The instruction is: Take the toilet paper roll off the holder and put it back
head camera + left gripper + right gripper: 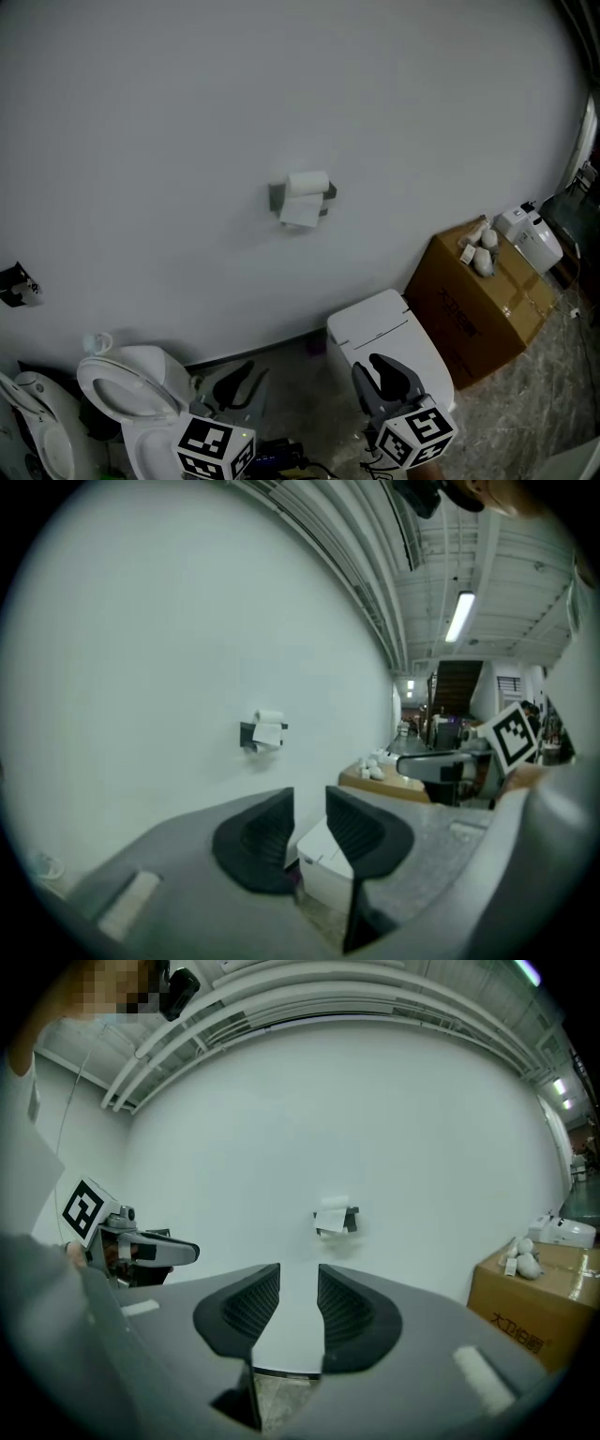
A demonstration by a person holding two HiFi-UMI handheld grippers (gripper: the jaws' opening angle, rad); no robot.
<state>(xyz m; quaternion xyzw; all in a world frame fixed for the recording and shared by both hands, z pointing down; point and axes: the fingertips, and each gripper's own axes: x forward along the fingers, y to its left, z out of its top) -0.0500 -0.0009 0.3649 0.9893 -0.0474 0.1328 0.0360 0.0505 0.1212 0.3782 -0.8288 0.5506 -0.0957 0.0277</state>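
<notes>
Plain white wall (169, 122) w/ toilet paper roll (307, 184) sitting on its holder (277, 196), well apart from left gripper (309, 803) & right gripper (298, 1279), both w/ jaws apart, nothing btwn them, low nr a white toilet (375, 326).

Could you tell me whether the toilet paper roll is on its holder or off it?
On: the roll sits on the wall holder, a sheet hanging below it.
</notes>
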